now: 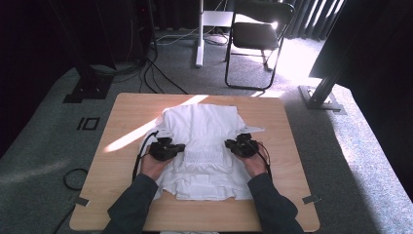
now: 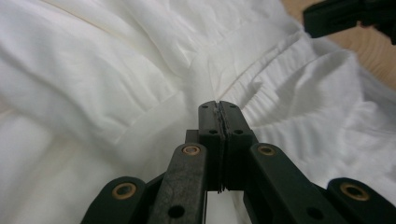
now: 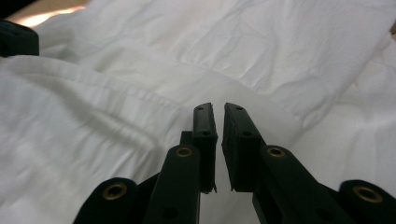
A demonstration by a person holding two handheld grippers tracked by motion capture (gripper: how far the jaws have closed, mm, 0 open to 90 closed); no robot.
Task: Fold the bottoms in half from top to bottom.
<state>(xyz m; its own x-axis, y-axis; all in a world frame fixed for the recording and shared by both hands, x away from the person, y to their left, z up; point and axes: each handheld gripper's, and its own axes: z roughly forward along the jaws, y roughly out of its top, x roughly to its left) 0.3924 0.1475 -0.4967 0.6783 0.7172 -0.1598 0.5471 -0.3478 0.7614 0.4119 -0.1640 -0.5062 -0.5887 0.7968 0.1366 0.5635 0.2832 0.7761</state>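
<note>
At the centre of the high view, a white garment (image 1: 204, 146) lies spread on the wooden tabletop (image 1: 126, 195), its long axis running from the near edge toward the far edge, with the gathered band crossing it between the two hands. On the left of the frame sits the left hand-held gripper (image 1: 181, 147), on the right the right hand-held gripper (image 1: 228, 144), both resting at the sides of that band and pointing inward at each other, but from up here you cannot tell how their jaws stand. The left gripper view settles it for that side: the left hand-held gripper (image 2: 218, 105) has its jaws pressed together, the tips resting on the cloth, though whether a fold is caught between them cannot be told, and the other gripper peeks in at the upper right corner. Over in the right gripper view, the right hand-held gripper (image 3: 218, 106) shows a narrow gap between its jaws, just above a stitched hem. Beyond the tabletop, at the top of the high view, a black chair (image 1: 258, 34) stands on grey carpet, with cables (image 1: 160, 73) trailing at upper left. A bright strip of sunlight (image 1: 131, 136) slants across the wood left of the garment.
</note>
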